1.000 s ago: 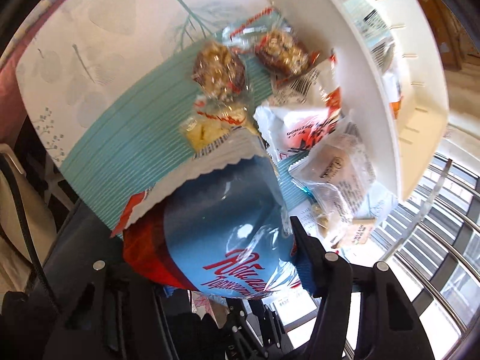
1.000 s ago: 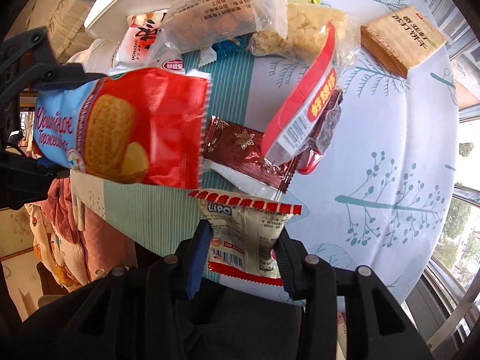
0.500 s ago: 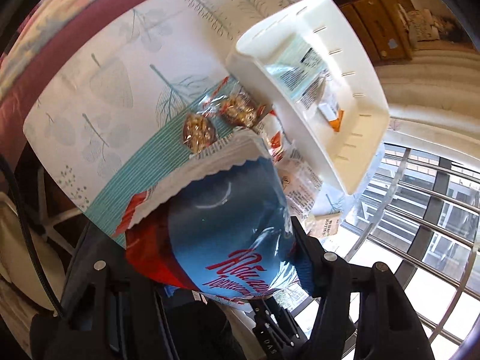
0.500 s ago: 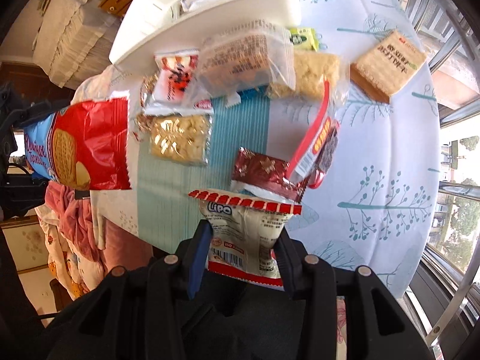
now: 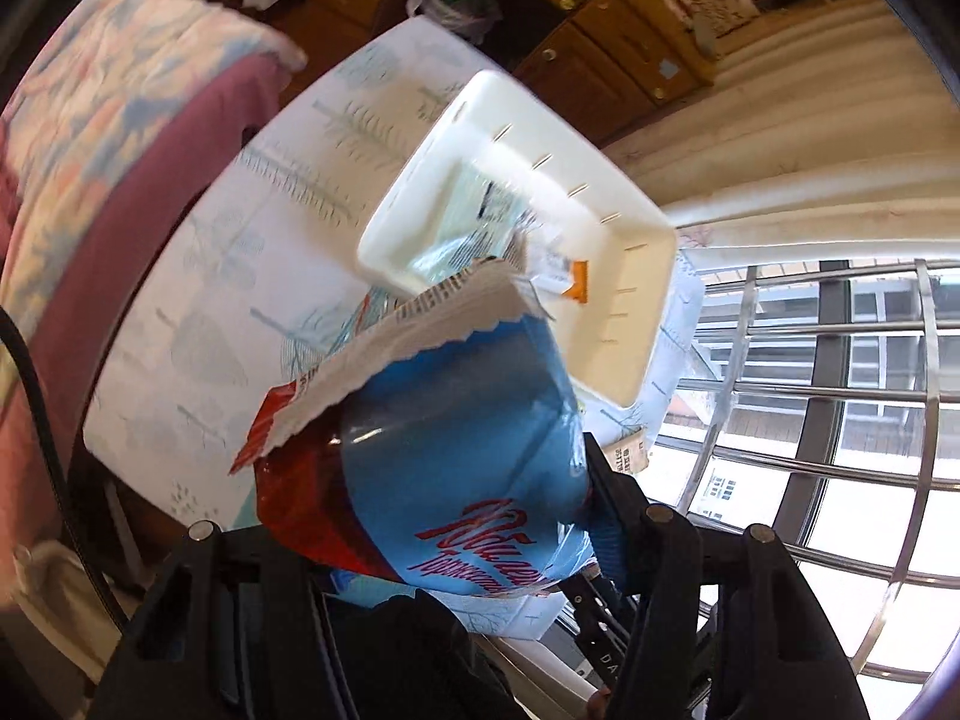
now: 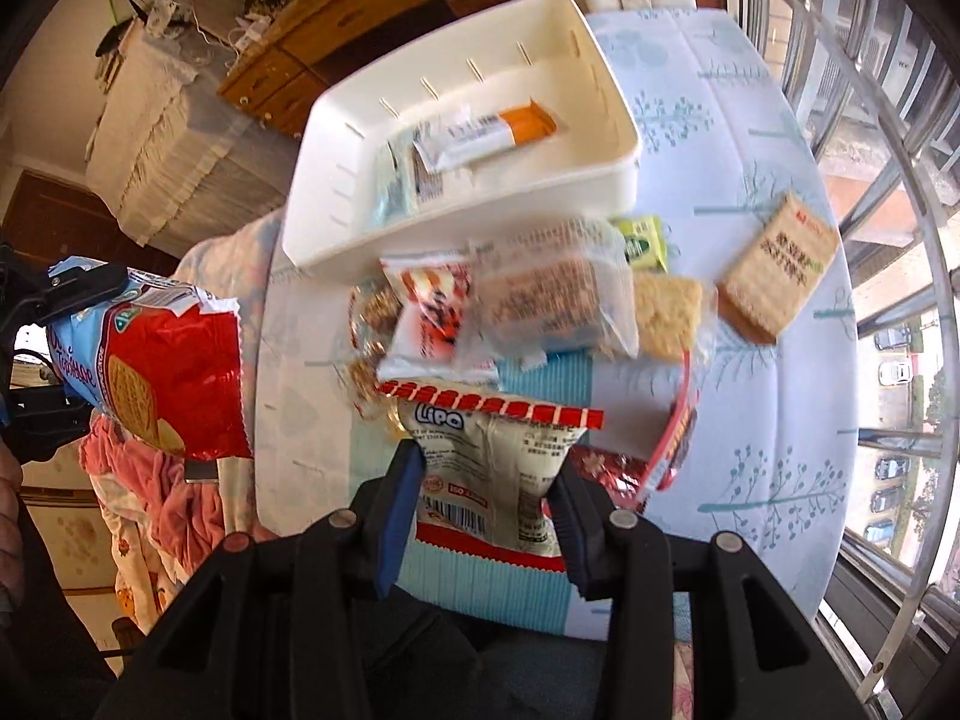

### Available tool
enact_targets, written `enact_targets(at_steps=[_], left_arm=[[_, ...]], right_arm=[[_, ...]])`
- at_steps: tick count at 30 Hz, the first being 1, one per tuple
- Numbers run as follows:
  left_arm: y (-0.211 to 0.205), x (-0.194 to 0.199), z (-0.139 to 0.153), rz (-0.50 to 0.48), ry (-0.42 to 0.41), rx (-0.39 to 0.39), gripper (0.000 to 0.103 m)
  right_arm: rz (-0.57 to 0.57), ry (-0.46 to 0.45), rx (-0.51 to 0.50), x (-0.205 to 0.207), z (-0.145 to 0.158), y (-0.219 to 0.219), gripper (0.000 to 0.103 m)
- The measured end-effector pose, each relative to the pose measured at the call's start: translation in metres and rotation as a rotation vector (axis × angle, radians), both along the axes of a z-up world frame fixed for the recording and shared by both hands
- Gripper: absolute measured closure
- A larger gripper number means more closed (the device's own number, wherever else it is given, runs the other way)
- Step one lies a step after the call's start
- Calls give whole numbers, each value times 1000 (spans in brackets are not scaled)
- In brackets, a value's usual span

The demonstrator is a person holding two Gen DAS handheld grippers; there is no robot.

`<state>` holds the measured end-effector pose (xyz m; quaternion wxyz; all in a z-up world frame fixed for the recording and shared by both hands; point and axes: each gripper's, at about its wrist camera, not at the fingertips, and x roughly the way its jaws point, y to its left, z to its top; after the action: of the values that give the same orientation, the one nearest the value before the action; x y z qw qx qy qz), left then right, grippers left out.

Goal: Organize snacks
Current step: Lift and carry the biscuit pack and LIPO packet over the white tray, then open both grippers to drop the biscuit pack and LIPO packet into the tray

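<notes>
Both grippers had risen since the earlier frames, so the desk (image 6: 780, 360) in its pale leaf-print cloth looked smaller and the white slotted plastic bin (image 6: 618, 138) came wholly into view. The left gripper (image 5: 420, 516) had its jaws clamped on a blue-and-red foil biscuit bag (image 5: 456, 450), held in the air with its crimped white end toward the bin. The right gripper (image 6: 486, 492) had its jaws closed on a small white Lipo snack packet with a red-striped top edge (image 6: 498, 450), lifted clear of the desk. Inside the bin lay 2 packets, a white-and-orange bar wrapper (image 6: 498, 126) on a clear printed pouch (image 6: 402, 180). Just in front of the bin, on the desk, sat a loose pile: a clear bag of brown crackers (image 6: 552, 300), a white-and-red sachet (image 6: 432, 318), a pale rice cake (image 6: 666, 312), a small green packet (image 6: 645, 243) and a tan biscuit box (image 6: 774, 267). Window bars (image 5: 840, 420) ran beyond the desk.
</notes>
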<state>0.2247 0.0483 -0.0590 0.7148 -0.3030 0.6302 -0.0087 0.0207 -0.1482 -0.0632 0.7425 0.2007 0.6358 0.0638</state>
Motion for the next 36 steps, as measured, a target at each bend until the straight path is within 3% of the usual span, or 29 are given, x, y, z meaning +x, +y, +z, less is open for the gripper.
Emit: enact_targets(at_steps=[9,17,21,26,32,36], left_arm=[[-5,40,30,-105,-133,62,45],[-17,74,28,-200,-260,96,45],[-22,88,19,-256,-328,118,45],[-21,107,-4,-306,-360,48,45],[-32,122,-31,-402,-449,109,45],[-38,132,-53,-428,-450,138,45]], right_arm=[[-26,-114,-27,41,29,7,61],[-57,-228,-37,76,32,6,61],[-76,-256,-49,93,24,6,61],[-90,-314,-75,110,11,8,61],[-86,-370,-108,123,-5,14,61],[-84,-391,-128,130,-16,18,61]])
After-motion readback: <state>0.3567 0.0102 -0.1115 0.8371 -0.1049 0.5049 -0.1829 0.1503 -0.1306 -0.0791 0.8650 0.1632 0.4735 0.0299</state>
